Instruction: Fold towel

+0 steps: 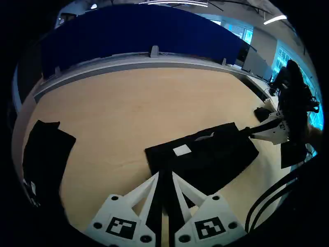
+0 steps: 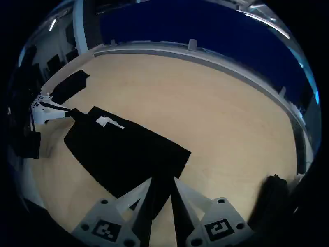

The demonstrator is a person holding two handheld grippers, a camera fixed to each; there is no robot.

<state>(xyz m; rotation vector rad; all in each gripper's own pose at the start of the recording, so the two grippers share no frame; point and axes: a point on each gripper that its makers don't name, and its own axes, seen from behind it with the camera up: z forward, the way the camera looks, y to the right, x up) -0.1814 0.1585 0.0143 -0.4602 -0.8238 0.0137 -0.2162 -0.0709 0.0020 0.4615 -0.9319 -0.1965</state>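
Note:
A black towel [image 1: 209, 158] with a white label [image 1: 181, 150] lies spread on the wooden table [image 1: 135, 107]. At the bottom of the left gripper view, my left gripper [image 1: 165, 173] is shut on the towel's near edge. My right gripper [image 1: 248, 131] pinches the towel's far right end. In the right gripper view the towel [image 2: 123, 152] stretches from my right gripper [image 2: 162, 179], shut on its near corner, to my left gripper [image 2: 70, 111] at its far left corner.
A second black cloth [image 1: 45, 148] lies at the table's left edge, also seen as the dark cloth [image 2: 70, 86]. A blue partition [image 1: 135, 33] runs behind the table. A small black object [image 2: 269, 197] sits near the right gripper. Cables [image 1: 267, 197] hang at lower right.

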